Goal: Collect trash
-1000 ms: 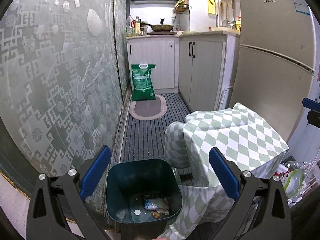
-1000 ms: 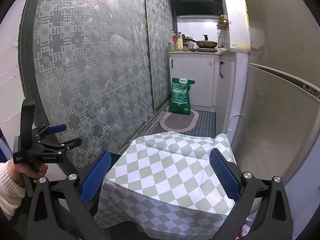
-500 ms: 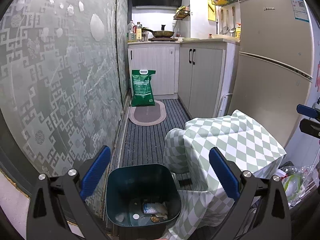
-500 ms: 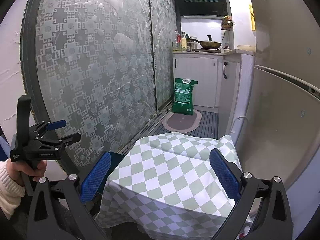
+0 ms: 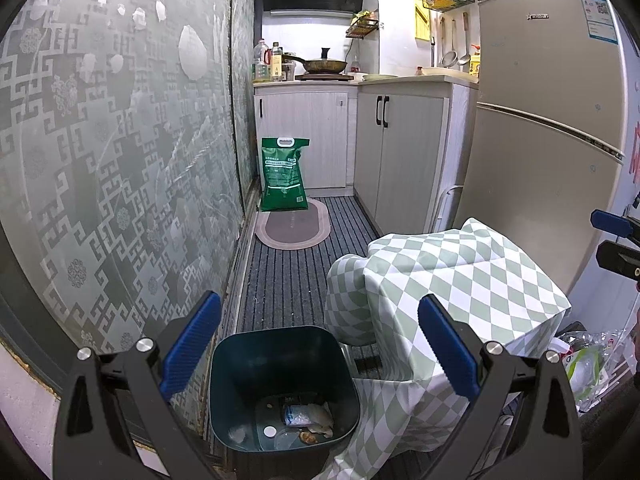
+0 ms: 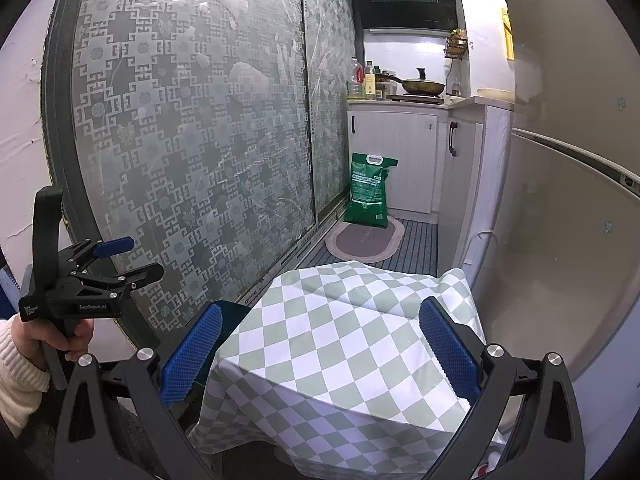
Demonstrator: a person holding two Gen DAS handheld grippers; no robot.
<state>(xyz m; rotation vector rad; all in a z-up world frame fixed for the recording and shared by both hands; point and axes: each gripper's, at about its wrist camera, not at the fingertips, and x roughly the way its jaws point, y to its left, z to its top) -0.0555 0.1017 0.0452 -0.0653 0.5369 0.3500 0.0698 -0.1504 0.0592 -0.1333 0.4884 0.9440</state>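
While both grippers gape empty, left gripper (image 5: 319, 350) hovers above bin (image 5: 282, 390) rim, tablecloth (image 5: 460, 300) beside.

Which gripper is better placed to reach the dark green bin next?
Left. The left gripper hangs open right above the dark green plastic bin. The right gripper, also open, faces the green-and-white checked cloth, which hides most of the bin.

I view a narrow kitchen: patterned frosted-glass sliding doors (image 5: 120, 152) at left, white base cabinets (image 5: 400, 160) and a tall beige refrigerator (image 5: 540, 160) at right, dark striped floor matting (image 5: 288, 280), an oval grey rug (image 5: 294, 229), lit white wall (image 5: 396, 24).
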